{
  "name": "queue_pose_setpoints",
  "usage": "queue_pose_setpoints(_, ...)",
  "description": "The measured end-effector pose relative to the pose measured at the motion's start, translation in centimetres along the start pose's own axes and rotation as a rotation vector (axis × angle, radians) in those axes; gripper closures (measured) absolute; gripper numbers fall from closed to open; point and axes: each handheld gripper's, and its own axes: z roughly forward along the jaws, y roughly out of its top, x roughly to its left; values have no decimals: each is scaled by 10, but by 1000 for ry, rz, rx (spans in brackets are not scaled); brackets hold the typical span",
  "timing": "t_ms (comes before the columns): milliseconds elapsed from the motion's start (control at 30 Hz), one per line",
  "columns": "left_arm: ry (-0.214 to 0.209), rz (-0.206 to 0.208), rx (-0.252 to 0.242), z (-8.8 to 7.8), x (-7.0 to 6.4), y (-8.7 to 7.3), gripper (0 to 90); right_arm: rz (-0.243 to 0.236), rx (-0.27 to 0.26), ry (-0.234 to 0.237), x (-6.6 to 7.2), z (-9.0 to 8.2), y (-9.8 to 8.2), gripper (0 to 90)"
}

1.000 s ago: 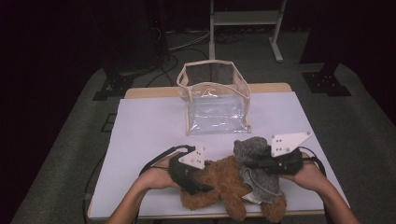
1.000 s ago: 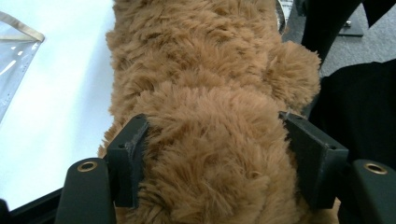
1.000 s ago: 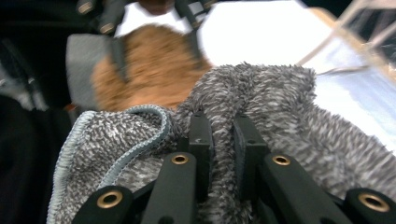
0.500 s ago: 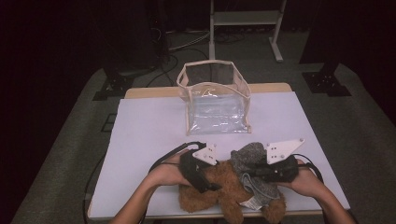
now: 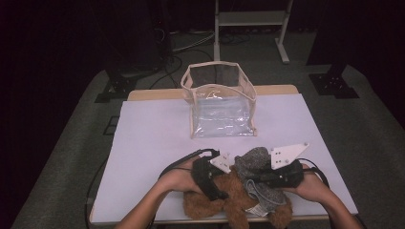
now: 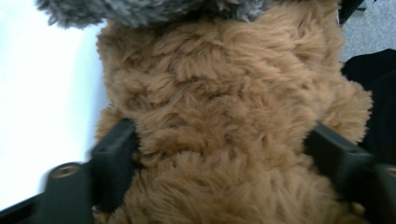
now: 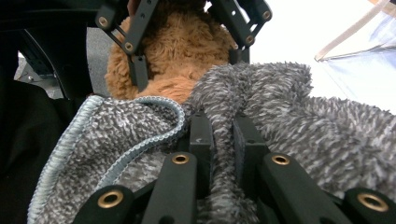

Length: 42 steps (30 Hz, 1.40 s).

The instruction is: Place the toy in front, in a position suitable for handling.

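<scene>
Item, left: my left claw [image 5: 220, 180], jaws wide astride the brown plush bear [image 5: 229, 202]; they have just been shifting, opening and then easing in a little, fur bulging between them in the left gripper view, and I cannot tell whether the pads truly press. Item, centre: the bear lies at the near edge of the desk [image 5: 157, 143], just before me, its brown body [image 6: 224, 121] partly under a grey fleece garment [image 5: 260, 179] with pale blue trim. Item, right: my right claw [image 7: 223, 135], clenched on a fold of that grey garment [image 7: 280, 107], pinched tight between both jaws. Item, far centre: clear plastic bag [image 5: 220, 102], upright, open-topped, well apart from the bear
</scene>
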Motion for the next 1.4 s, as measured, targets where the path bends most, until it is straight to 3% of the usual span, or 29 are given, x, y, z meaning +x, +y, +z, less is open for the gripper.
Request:
queue_pose_setpoints(33, -1, -13, -5, 0, 0, 0, 299, 1, -1, -2, 0, 0, 0, 798)
queue_pose_setpoints(133, 29, 6, -35, -5, 1, 1, 422, 9, -19, -9, -3, -2, -1, 796)
queue_pose_setpoints(300, 108, 59, -60, -19, 6, 5, 520, 25, -45, -38, -13, -11, 3, 790)
queue_pose_setpoints(467, 166, 83, -45, -23, 14, 7, 533, 9, -39, -55, -22, -11, 13, 786)
queue_pose_setpoints(800, 266, 69, -64, -31, 32, 1, 529, 12, -18, -82, -50, -7, 31, 780)
queue_pose_setpoints(1033, 230, 37, -101, -30, 27, -7, 465, 31, -4, -52, -56, 1, 28, 784)
queue_pose_setpoints(1233, 170, 14, -145, -37, 22, -14, 380, 29, -11, -18, -39, 3, 12, 794)
queue_pose_setpoints(1400, 158, 14, -179, -51, 15, -20, 338, 32, -15, -14, -28, 0, 2, 796)
